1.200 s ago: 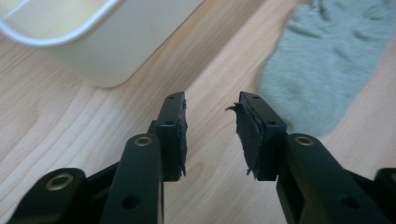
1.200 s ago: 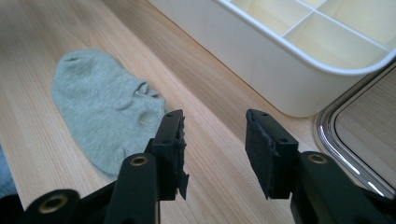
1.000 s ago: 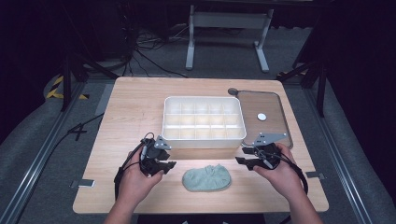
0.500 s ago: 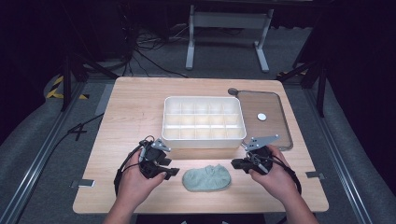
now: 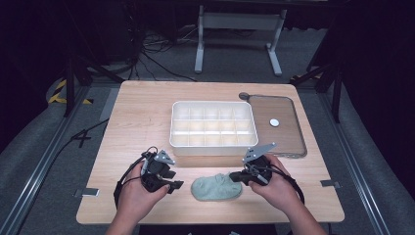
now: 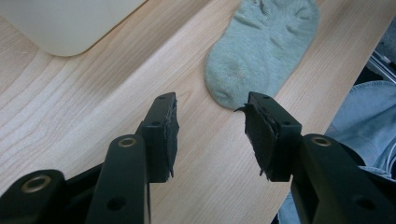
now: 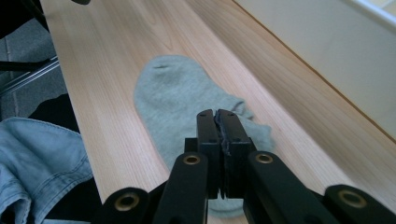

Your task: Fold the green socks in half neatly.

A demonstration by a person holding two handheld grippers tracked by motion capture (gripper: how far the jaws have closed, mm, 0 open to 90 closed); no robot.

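Note:
A grey-green ankle sock (image 5: pixel 215 187) lies flat near the table's front edge, between my two grippers. My right gripper (image 5: pixel 235 176) is at the sock's right end. Its jaws have just been closing and now stand together (image 7: pixel 217 114) on the sock (image 7: pixel 182 107), whose fabric puckers at the tips. My left gripper (image 5: pixel 176 179) rests just left of the sock, pointing at it. Its jaws have just been closing a little but remain apart (image 6: pixel 210 107), with bare wood between them. The sock's toe (image 6: pixel 261 51) lies just beyond those tips.
A white compartment box (image 5: pixel 215 149) stands just behind the sock; its wall is close in both gripper views (image 6: pixel 70 23) (image 7: pixel 327 42). A brown tray (image 5: pixel 286 142) with a small white disc (image 5: pixel 274 122) lies to its right. Denim-clad legs (image 7: pixel 42 158) are below the table's front edge.
My right gripper has slid left to the sock's end and its jaws have come together there. The left hand has stayed in place. The sock has not moved.

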